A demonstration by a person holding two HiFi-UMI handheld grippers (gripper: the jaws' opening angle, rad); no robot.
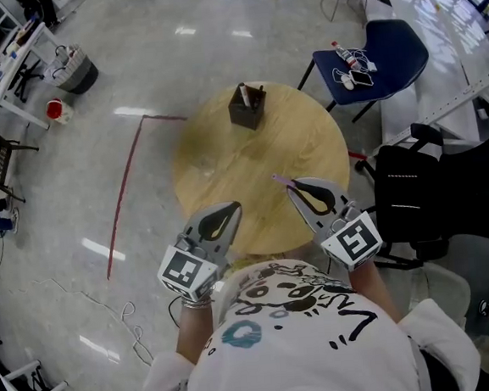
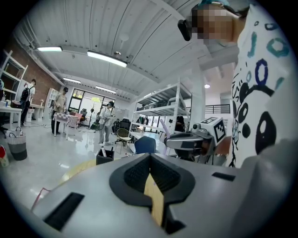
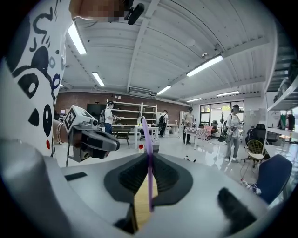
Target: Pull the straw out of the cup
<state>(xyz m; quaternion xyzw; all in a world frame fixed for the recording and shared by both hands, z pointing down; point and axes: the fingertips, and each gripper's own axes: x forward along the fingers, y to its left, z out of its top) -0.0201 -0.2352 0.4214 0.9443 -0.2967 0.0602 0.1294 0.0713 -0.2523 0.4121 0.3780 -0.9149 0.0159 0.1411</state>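
Left side: open glossy floor, with a red tape line (image 1: 128, 179) running from near the table's far-left edge back toward the person. A loose cable (image 1: 110, 308) lies on the floor at near left. The basket (image 1: 75, 71) sits far left by a white rack, well apart from the table (something pale is in it, can't tell what).

Left gripper (image 1: 229, 210) is over the table's near edge, tips pointing inward. In the left gripper view the left gripper's (image 2: 150, 160) jaws are together with nothing between the pads, only a sliver of tabletop showing through below.

Table (image 1: 225, 162) is round and wooden, its top bare except for the cup. The rim has free floor on the left and far sides.

Cup (image 1: 247, 109) is dark and square, upright near the far edge of the table. Two thin sticks lean in it, one pale and one dark; I can't tell what they are. It also shows in the left gripper view (image 2: 104, 157).

Right gripper (image 1: 295, 191) is over the near-right part of the table, beside the left one but apart from it. Its jaws are clamped on the straw (image 1: 279, 180). In the right gripper view (image 3: 149, 160) the purple straw (image 3: 146, 139) runs up between the pads and sticks out past the tips. The straw is out of the cup and well apart from it.

Right side is tight. A blue chair (image 1: 385, 50) stands just off the far-right rim, with a bottle (image 1: 347, 55) and small white items on the seat. A black chair (image 1: 423, 192) crowds the near-right rim.
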